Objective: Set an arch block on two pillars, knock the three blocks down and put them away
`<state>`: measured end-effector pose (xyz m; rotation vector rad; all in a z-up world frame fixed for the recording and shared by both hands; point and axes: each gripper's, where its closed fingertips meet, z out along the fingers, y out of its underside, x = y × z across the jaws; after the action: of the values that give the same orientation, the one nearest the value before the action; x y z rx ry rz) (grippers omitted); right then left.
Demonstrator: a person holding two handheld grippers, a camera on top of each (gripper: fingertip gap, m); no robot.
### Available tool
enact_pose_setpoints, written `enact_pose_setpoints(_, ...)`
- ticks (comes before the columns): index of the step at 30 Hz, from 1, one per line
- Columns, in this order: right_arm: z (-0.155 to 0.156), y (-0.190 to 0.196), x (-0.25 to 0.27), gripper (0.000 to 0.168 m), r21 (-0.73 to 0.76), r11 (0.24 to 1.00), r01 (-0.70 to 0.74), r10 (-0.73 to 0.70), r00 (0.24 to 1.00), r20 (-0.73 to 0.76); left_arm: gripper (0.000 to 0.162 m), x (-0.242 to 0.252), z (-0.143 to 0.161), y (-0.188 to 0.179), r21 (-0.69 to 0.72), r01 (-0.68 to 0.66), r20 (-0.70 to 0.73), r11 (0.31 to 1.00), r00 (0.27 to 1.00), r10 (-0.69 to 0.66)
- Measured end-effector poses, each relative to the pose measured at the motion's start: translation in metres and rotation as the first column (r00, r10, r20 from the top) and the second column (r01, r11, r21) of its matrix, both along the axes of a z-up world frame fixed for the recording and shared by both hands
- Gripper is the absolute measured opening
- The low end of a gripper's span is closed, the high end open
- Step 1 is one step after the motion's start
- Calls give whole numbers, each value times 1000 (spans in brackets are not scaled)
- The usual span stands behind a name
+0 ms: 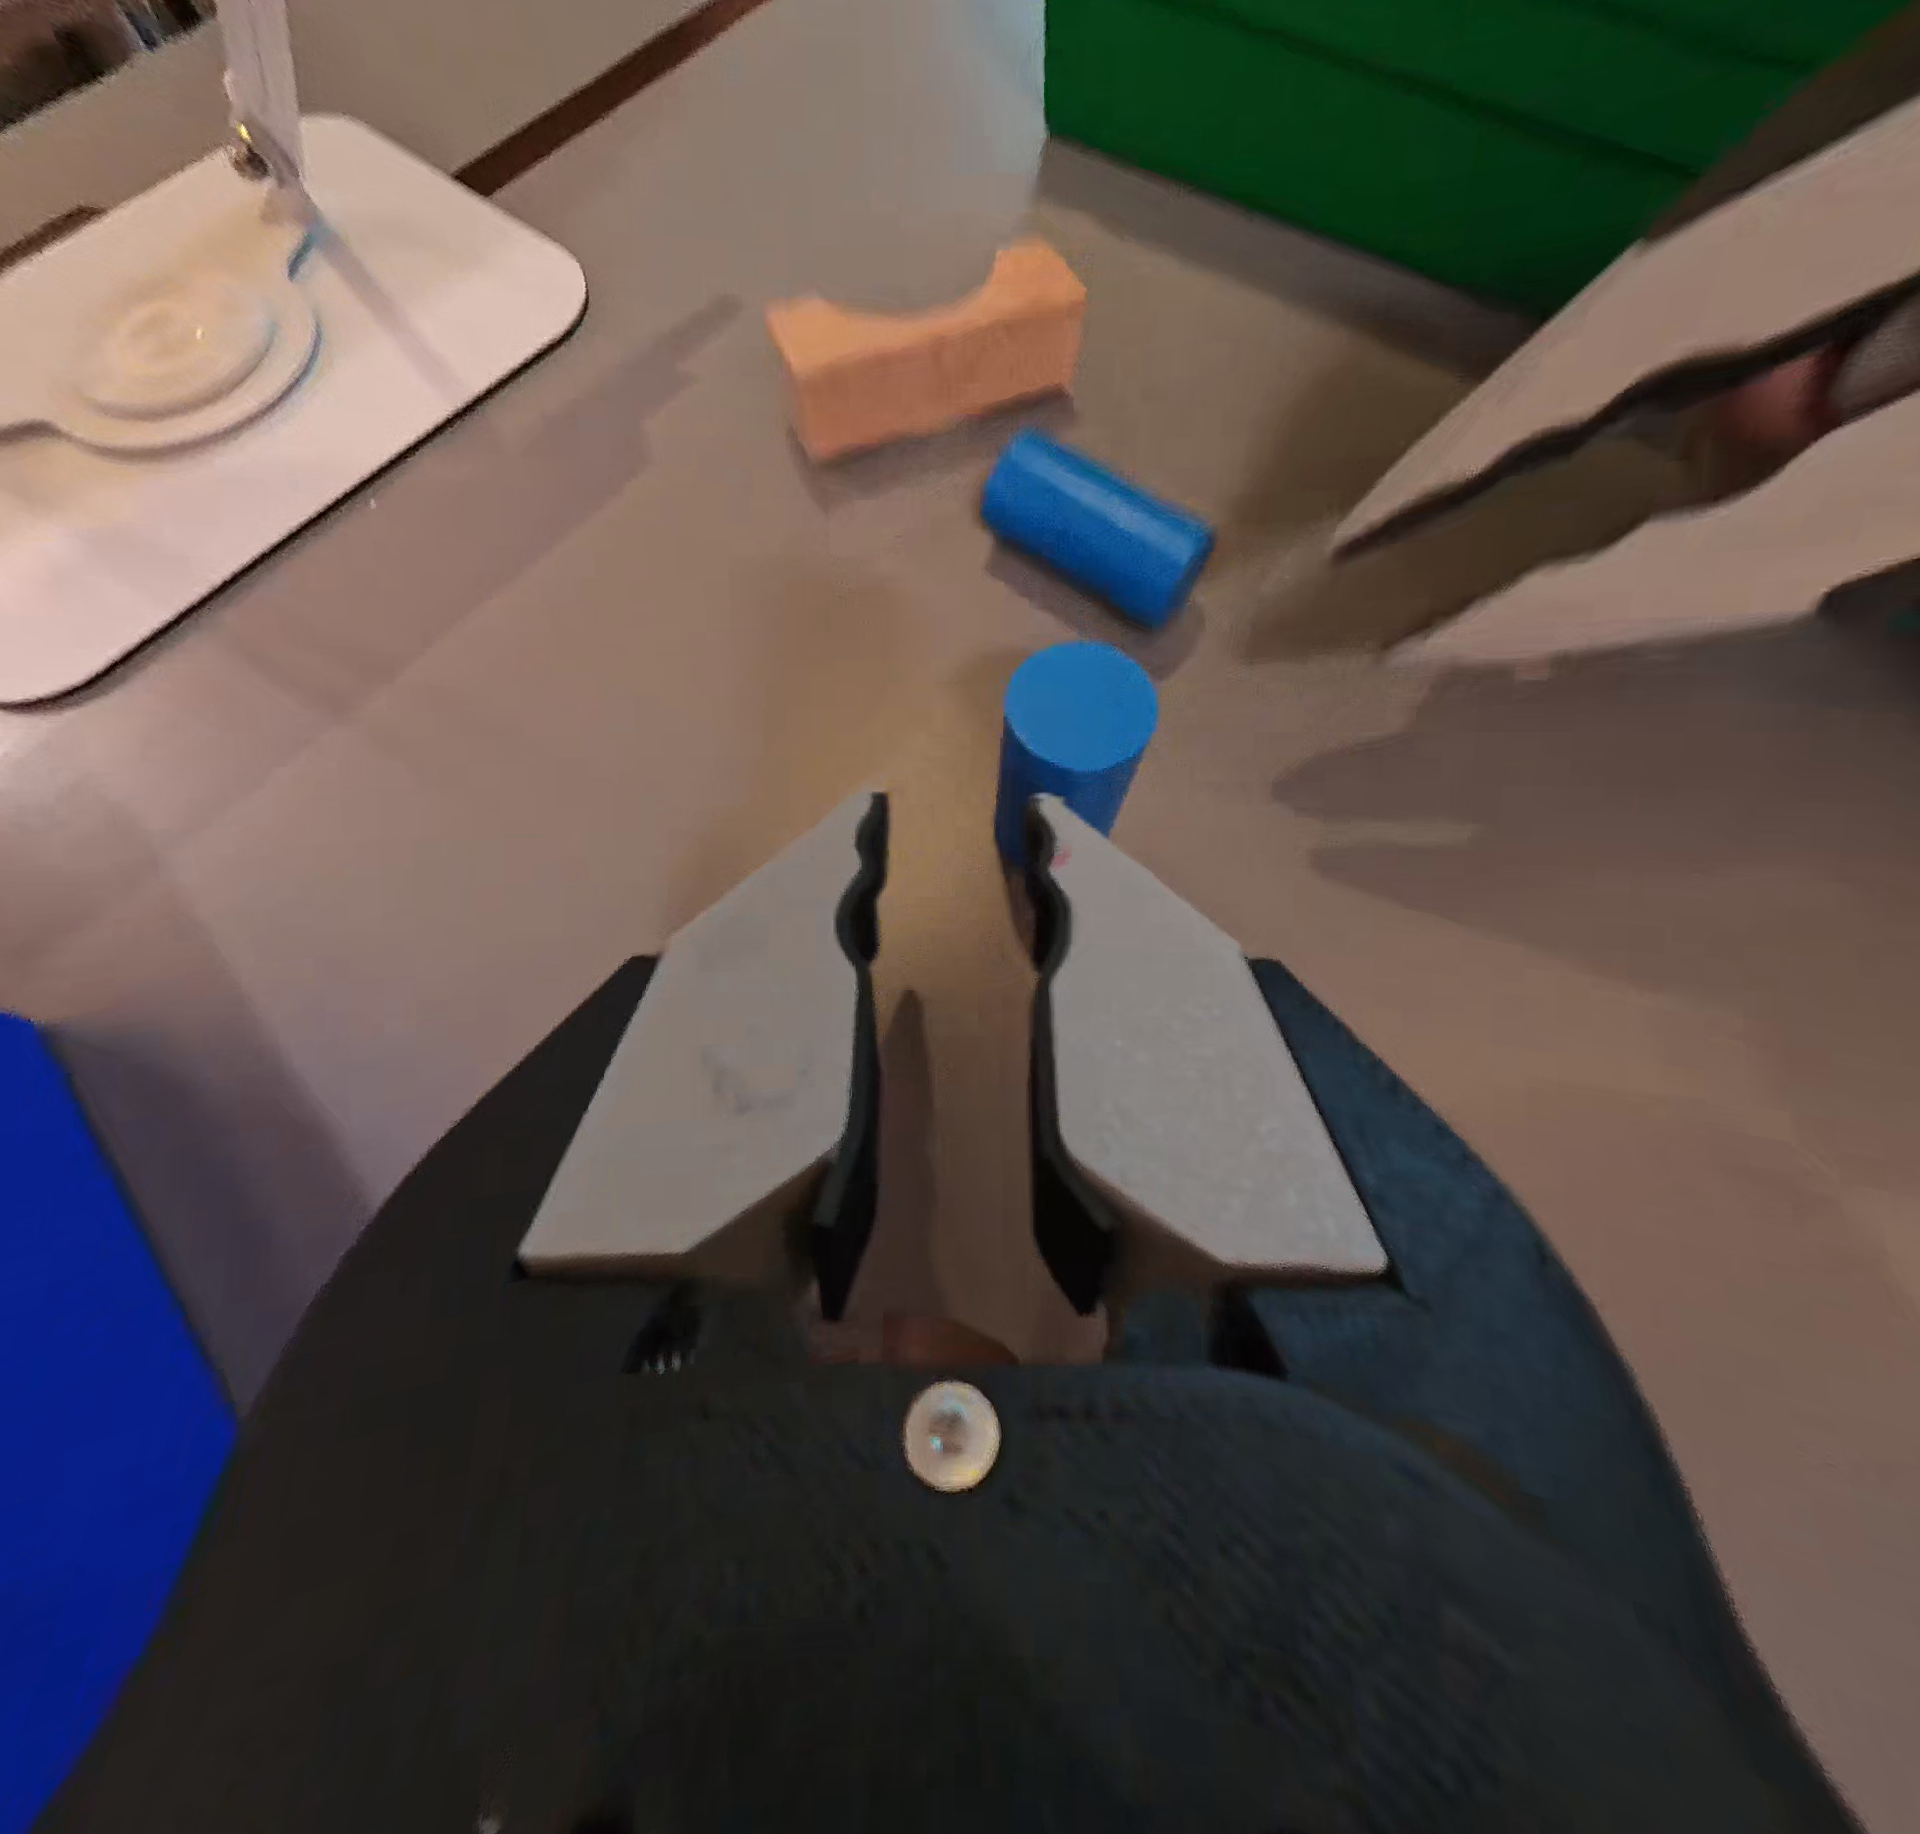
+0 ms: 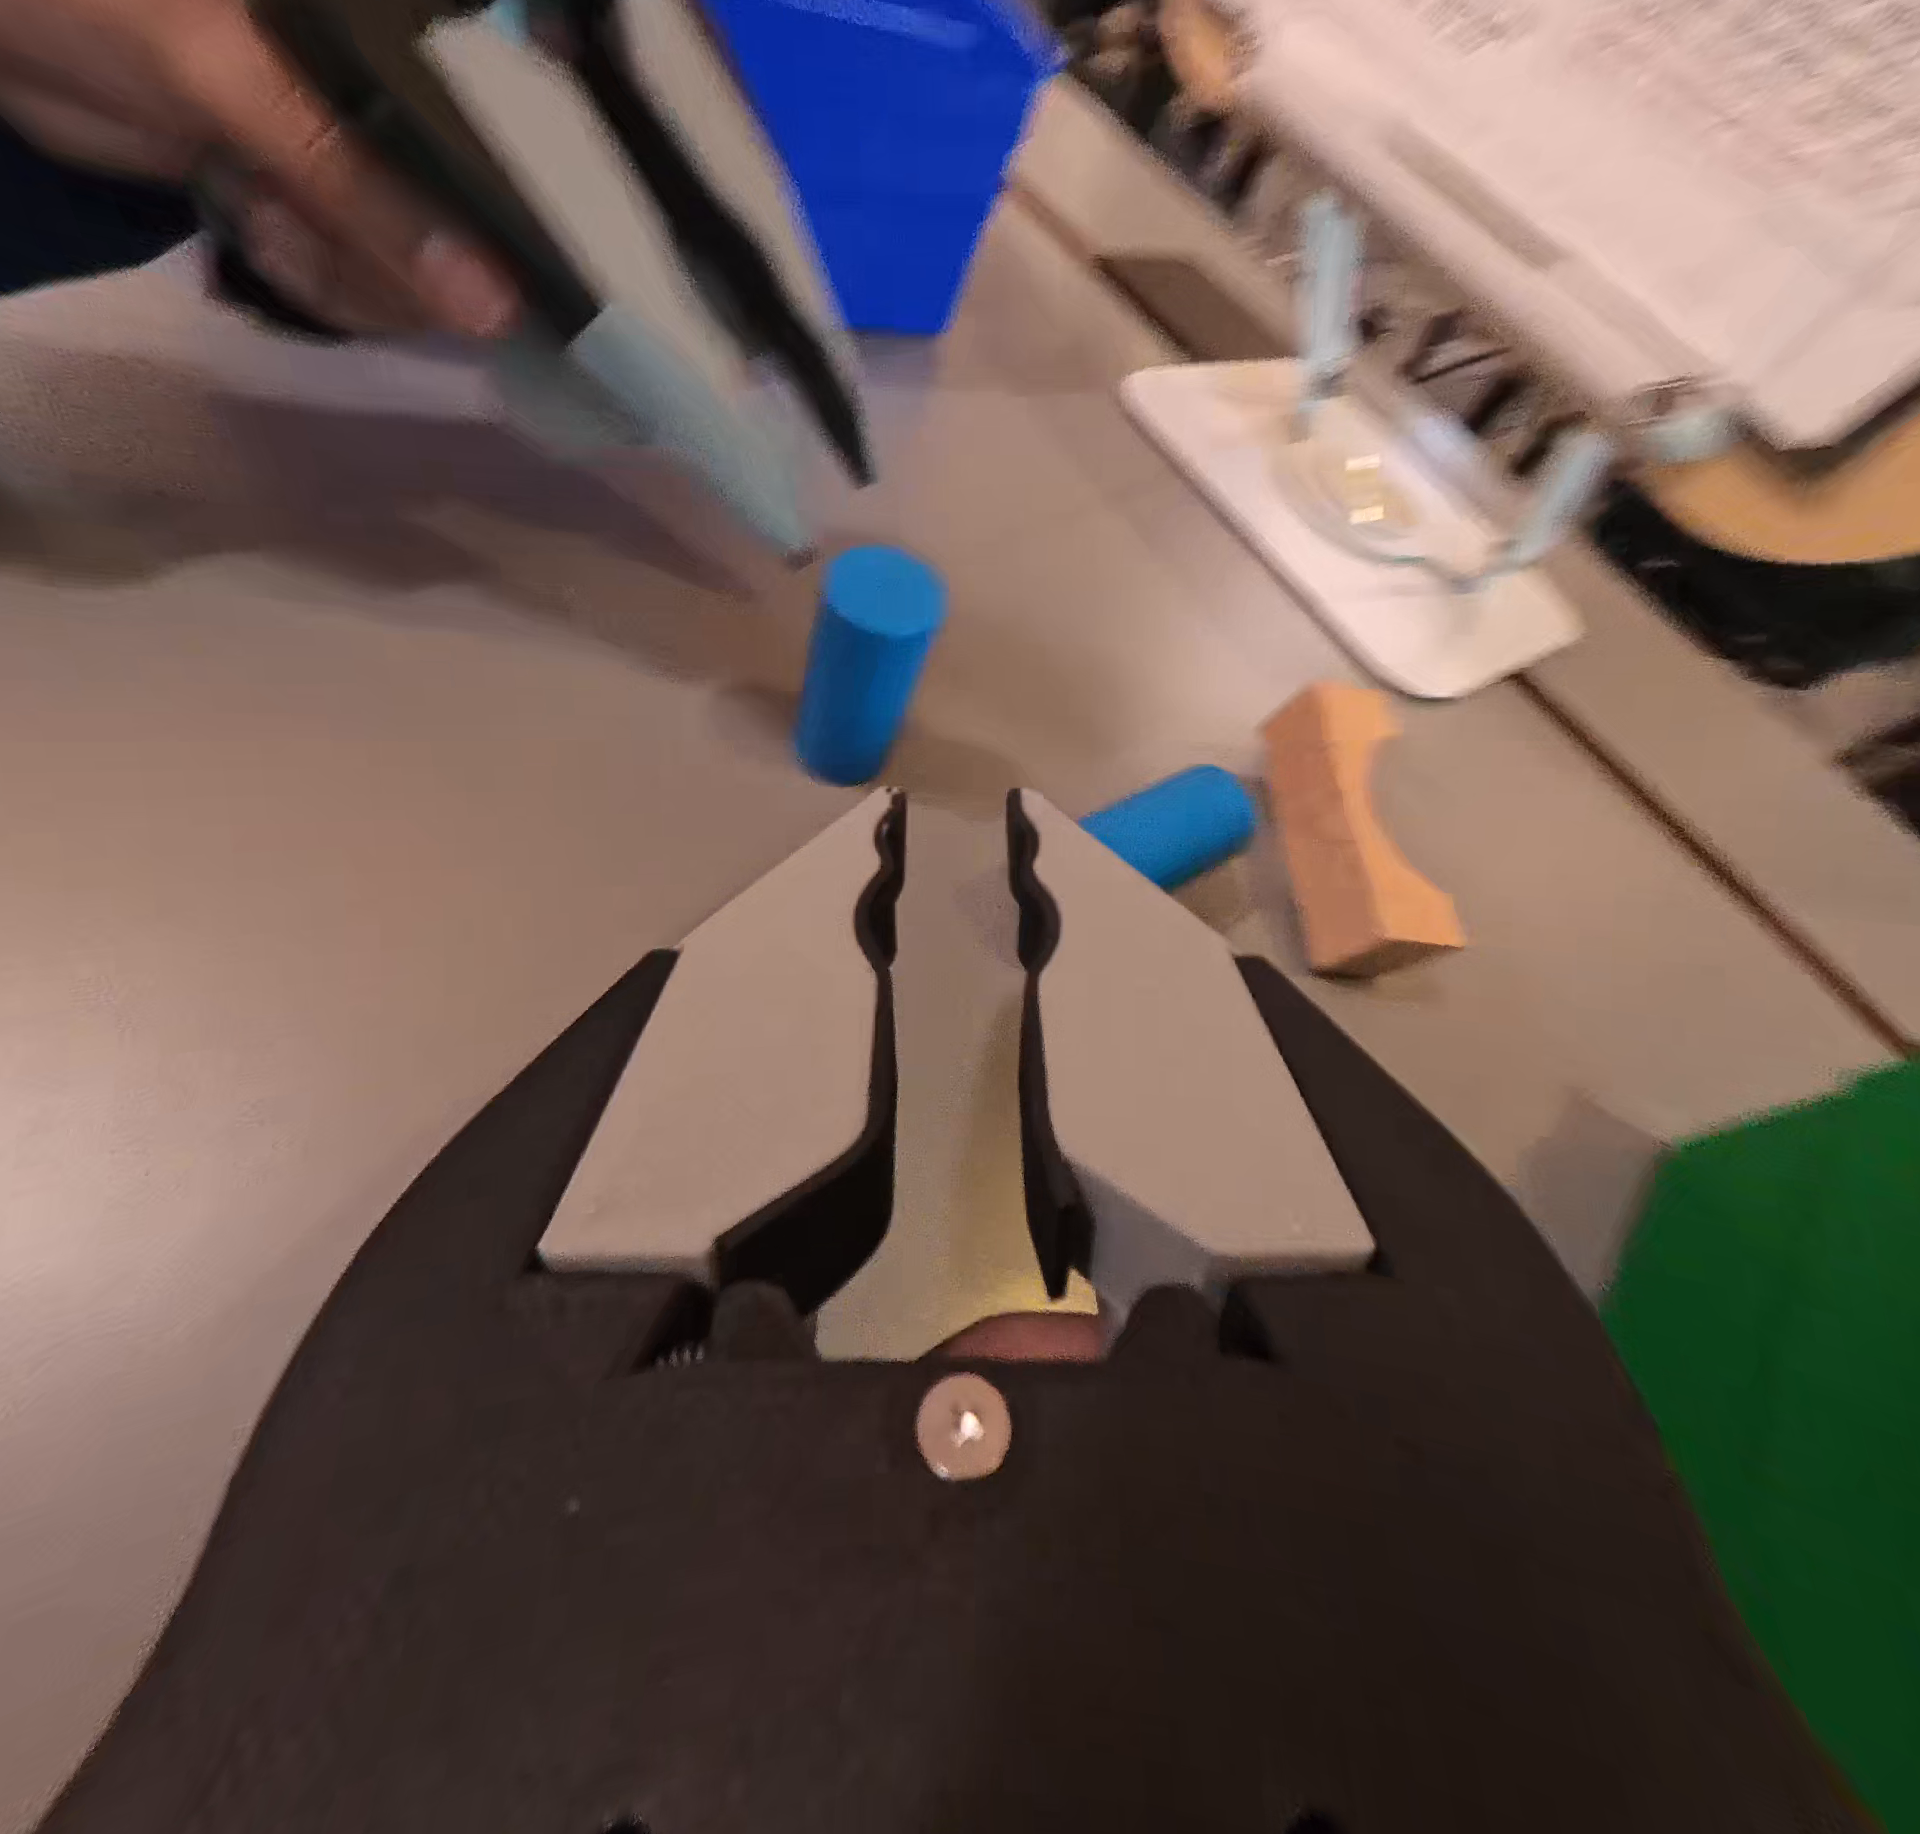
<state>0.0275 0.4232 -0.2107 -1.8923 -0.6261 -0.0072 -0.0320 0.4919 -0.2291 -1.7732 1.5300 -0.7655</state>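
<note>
One blue cylinder pillar [image 1: 1075, 735] stands on end on the grey table, just beyond my left gripper's [image 1: 956, 818] right fingertip. It also shows in the right wrist view [image 2: 868, 662]. A second blue pillar [image 1: 1096, 527] lies on its side behind it, and it shows there too [image 2: 1169, 823]. The wooden arch block [image 1: 925, 350] lies beside the fallen pillar with its curve facing up; it is also in the right wrist view [image 2: 1351, 839]. My left gripper is narrowly open and empty. My right gripper [image 2: 954, 808] is narrowly open and empty, close to the fallen pillar.
A green bin [image 1: 1455, 70] stands at the far right and a blue bin [image 2: 883, 122] behind the left gripper [image 2: 831, 511]. A white stand base [image 1: 260, 382] sits at the left. The right gripper [image 1: 1309, 589] reaches in from the right, blurred. Some 10 cm of space lies between my two pairs of fingers.
</note>
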Motion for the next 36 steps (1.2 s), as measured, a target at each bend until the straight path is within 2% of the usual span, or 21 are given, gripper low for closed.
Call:
enact_pose_setpoints(2, 20, 3, 25, 23, 75, 989, 129, -125, 991, -48, 49, 3, -8, -2, -24, 15, -15, 1000, 1000, -15)
enact_pose_setpoints(3, 23, 5, 29, 34, 67, 988, 139, -131, 985, -110, 62, 7, -12, -5, -37, 31, -13, 999, 999, -32)
enact_pose_setpoints(5, 11, 12, 28, 50, -36, 993, 115, -120, 969, -217, 73, 15, -25, -12, -50, 63, -38, 997, 997, -65)
enact_pose_setpoints(7, -12, 27, 39, 53, -168, 968, 184, -220, 947, -232, 80, 24, -38, -13, -24, 67, -79, 997, 994, -69)
enact_pose_setpoints(9, -30, 45, 53, 55, -257, 930, 262, -316, 927, -200, 75, 38, -40, -17, 11, 81, -69, 997, 994, -80)
enact_pose_setpoints(10, -36, 55, 58, 56, -282, 916, 285, -343, 921, -186, 65, 44, -41, -16, 36, 77, -66, 996, 995, -75)
enact_pose_setpoints(11, -43, 64, 66, 56, -309, 896, 319, -380, 911, -161, 38, 49, -41, -11, 67, 54, -69, 996, 996, -50)
enact_pose_setpoints(13, -68, 71, 75, 50, -435, 822, 367, -449, 888, -99, 34, 51, -40, 0, 115, 9, -93, 993, 996, 2)
enact_pose_setpoints(14, -71, 76, 76, 31, -444, 813, 376, -462, 881, -100, 34, 49, -37, 7, 151, -18, -89, 988, 996, 32)
enact_pose_setpoints(17, -70, 69, 64, 29, -461, 823, 331, -419, 903, -99, 33, 37, -12, 29, 250, -132, 7, 959, 991, 135)
enact_pose_setpoints(20, -43, 48, 55, 29, -373, 869, 326, -384, 919, -92, 33, 32, 20, 33, 287, -178, 137, 941, 980, 144)
enact_pose_setpoints(23, 19, 13, 67, 29, -191, 907, 376, -396, 915, -81, 33, 34, 20, 27, 283, -167, 130, 945, 982, 134)
enact_pose_setpoints(25, 58, -14, 96, 29, -96, 888, 449, -456, 887, -74, 33, 36, 13, 25, 282, -151, 102, 947, 987, 127)
enact_pose_setpoints(28, 79, -52, 167, 29, -65, 794, 604, -606, 795, -16, 33, 33, 1, 24, 266, -137, 54, 954, 990, 127)
enact_pose_setpoints(29, 71, -65, 194, 29, -102, 750, 653, -654, 756, 28, 33, 32, -3, 22, 245, -127, 43, 961, 992, 120)
enact_pose_setpoints(31, 32, -83, 227, 29, -282, 684, 673, -685, 725, 69, 33, 28, -10, 17, 202, -109, 18, 973, 994, 108)
enact_pose_setpoints(34, -20, -93, 244, 31, -469, 633, 616, -671, 739, 65, 33, 26, -17, 13, 176, -81, 3, 981, 997, 81)
enact_pose_setpoints(36, -38, -99, 246, 26, -531, 607, 591, -653, 752, 92, 33, 25, -20, 10, 170, -57, -7, 984, 998, 59)
